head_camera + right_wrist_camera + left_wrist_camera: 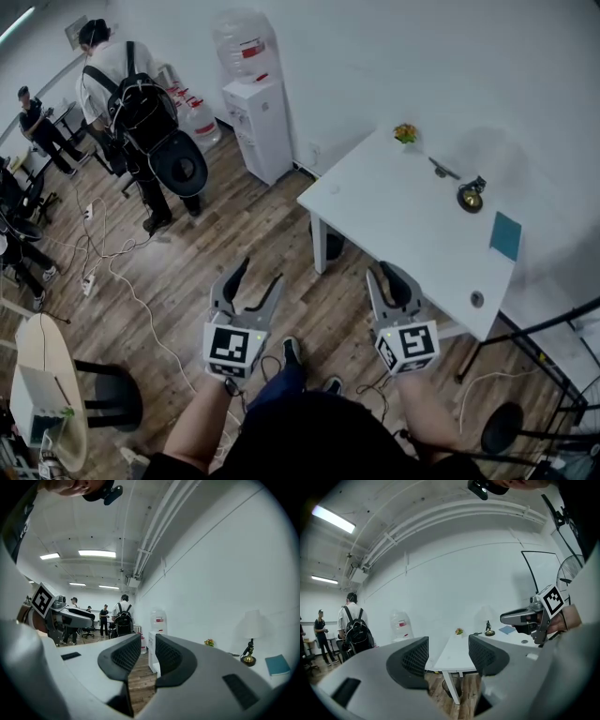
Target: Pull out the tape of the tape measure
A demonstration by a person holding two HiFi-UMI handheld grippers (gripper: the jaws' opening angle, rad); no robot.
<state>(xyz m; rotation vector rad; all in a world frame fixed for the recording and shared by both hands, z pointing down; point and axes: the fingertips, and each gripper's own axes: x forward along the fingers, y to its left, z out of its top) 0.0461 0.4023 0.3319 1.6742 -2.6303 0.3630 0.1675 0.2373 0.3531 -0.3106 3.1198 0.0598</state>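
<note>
The left tongs [260, 274] stood wide open, with nothing between the jaws. The right tongs [391, 272] were open too, at a narrower gap, and equally empty. Both hung above the wooden floor [178, 272]: the right pair just beside the near edge of the white desk [394, 211], the left pair farther out from that edge.

Toward the far side of the desk lay a small yellow-green thing [405, 133], a slim dark thing [443, 169] and an ornament on a gold base [471, 195]. A teal booklet [505, 234] lay at its right end. Which of these, if any, was the tape measure could not be told.

Past the desk's left end stood a water cooler [258, 127], and beyond it a person with a backpack [131, 103].
</note>
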